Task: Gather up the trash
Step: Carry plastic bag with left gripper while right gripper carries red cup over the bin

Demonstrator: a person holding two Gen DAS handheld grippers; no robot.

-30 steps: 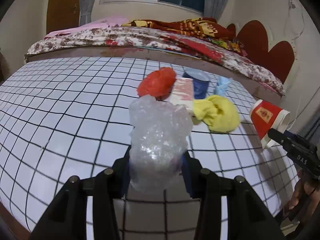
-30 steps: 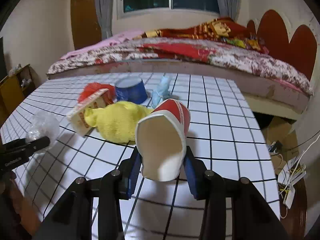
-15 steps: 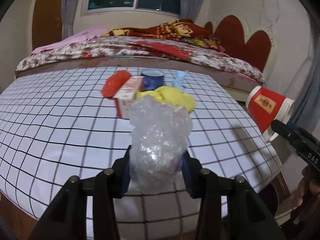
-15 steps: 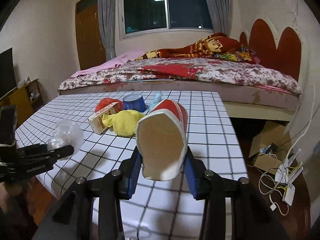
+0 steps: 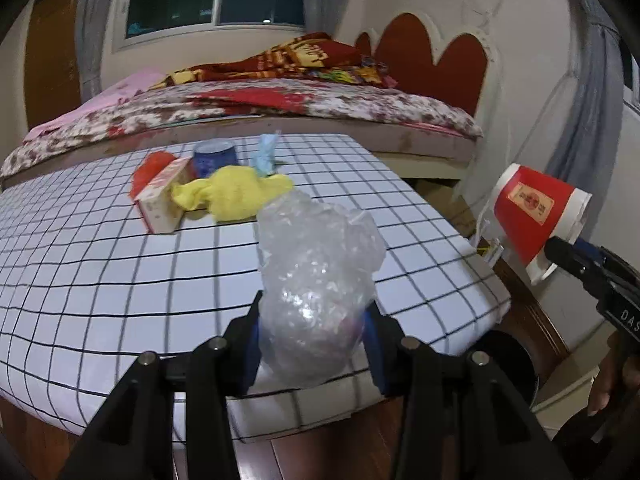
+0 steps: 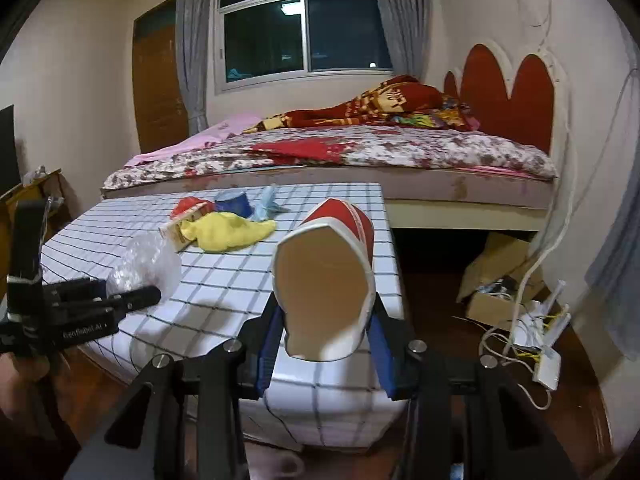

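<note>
My left gripper (image 5: pixel 314 344) pinches crumpled plastic (image 5: pixel 316 280); my right gripper (image 6: pixel 326 344) clamps a paper cup (image 6: pixel 326 280) off the table (image 5: pixel 120 264) edge.

Both cameras are looking forward along their fingers from just off the near edge of the checked table (image 5: pixel 120 272), facing the bed (image 6: pixel 360 152) and window (image 6: pixel 304 28). The left one is sitting closer and lower. Both are taking in the same tabletop clutter, and each is catching the other gripper.
</note>
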